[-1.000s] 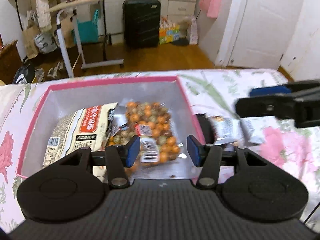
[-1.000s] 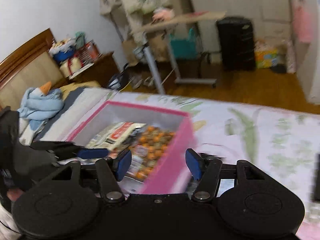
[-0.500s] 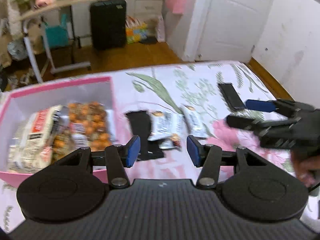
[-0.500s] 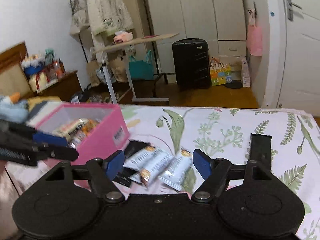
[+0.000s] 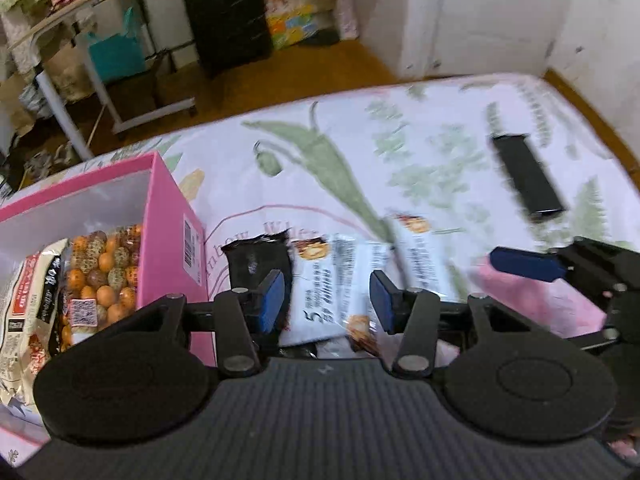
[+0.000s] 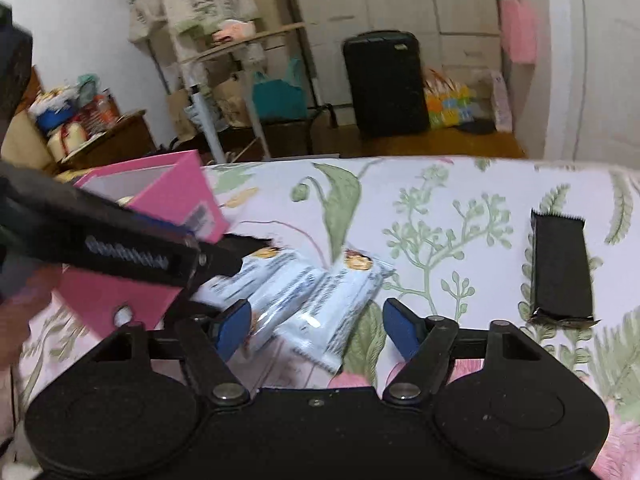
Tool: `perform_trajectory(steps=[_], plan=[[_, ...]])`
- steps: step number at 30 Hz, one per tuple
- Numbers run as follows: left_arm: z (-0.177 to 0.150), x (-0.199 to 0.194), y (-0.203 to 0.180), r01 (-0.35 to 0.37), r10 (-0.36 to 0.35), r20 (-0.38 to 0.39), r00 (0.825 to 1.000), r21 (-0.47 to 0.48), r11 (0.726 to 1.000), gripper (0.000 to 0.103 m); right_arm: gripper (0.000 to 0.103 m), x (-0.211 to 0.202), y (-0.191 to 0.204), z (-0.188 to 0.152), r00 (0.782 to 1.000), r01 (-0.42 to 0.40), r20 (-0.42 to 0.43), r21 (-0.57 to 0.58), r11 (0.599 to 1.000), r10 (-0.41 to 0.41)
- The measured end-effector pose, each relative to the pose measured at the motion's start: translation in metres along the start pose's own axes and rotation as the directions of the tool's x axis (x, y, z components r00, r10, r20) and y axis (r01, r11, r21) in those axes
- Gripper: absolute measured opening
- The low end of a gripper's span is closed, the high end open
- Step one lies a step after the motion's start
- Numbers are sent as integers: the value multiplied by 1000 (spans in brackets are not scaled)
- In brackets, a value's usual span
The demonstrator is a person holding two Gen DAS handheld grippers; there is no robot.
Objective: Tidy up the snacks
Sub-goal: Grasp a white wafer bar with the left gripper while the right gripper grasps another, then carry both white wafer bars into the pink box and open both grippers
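Bedspread (image 5: 360,140) carries a pink box (image 5: 168,220) already holding snacks, with white packets (image 6: 320,292) lying overlapped just beside it. Both grippers, left (image 5: 326,300) and right (image 6: 316,330), hover empty, jaws just narrowing; closing now could snag two overlapping packets together.

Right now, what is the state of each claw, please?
Left claw: open, jaws just closing, empty, over the white snack packets.
Right claw: open, jaws just closing, holding nothing.

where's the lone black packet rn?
The black packet lies on the bedsheet at far right in the right wrist view, apart from the white packets.
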State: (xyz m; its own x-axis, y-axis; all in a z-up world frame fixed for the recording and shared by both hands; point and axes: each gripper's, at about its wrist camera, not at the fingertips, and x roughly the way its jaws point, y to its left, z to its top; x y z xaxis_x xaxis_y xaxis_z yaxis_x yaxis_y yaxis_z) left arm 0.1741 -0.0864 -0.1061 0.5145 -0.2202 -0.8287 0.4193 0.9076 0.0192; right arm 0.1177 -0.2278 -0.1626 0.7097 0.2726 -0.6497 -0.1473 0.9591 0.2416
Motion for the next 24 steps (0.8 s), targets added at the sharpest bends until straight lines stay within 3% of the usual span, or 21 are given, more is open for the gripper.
perform_trajectory(steps=[6, 8, 10, 11, 12, 15, 24], plan=[[-7, 33, 2, -73, 73, -42, 996, 7, 997, 46, 68, 31, -6, -7, 1000, 2, -5, 59, 998, -2], [-11, 37, 4, -66, 66, -53, 996, 2, 998, 46, 64, 38, -5, -11, 1000, 5, -18, 60, 998, -4], [-14, 39, 5, -45, 45, -61, 997, 3, 999, 45, 57, 39, -3, -16, 999, 31, -11, 36, 999, -31], [-15, 39, 6, -15, 15, -68, 998, 4, 1000, 38, 45, 38, -1, -17, 999, 46, -10, 11, 999, -46], [-15, 40, 7, 14, -13, -85, 996, 5, 1000, 34, 41, 36, 2, -18, 998, 65, -13, -16, 998, -65], [-18, 37, 4, 29, -25, -93, 995, 36, 999, 30, 38, 25, 1, -19, 997, 73, -5, -7, 997, -73], [-26, 20, 6, 71, -71, -88, 994, -5, 997, 29, 37, -6, -12, -25, 993, 113, -34, 104, 988, -111]])
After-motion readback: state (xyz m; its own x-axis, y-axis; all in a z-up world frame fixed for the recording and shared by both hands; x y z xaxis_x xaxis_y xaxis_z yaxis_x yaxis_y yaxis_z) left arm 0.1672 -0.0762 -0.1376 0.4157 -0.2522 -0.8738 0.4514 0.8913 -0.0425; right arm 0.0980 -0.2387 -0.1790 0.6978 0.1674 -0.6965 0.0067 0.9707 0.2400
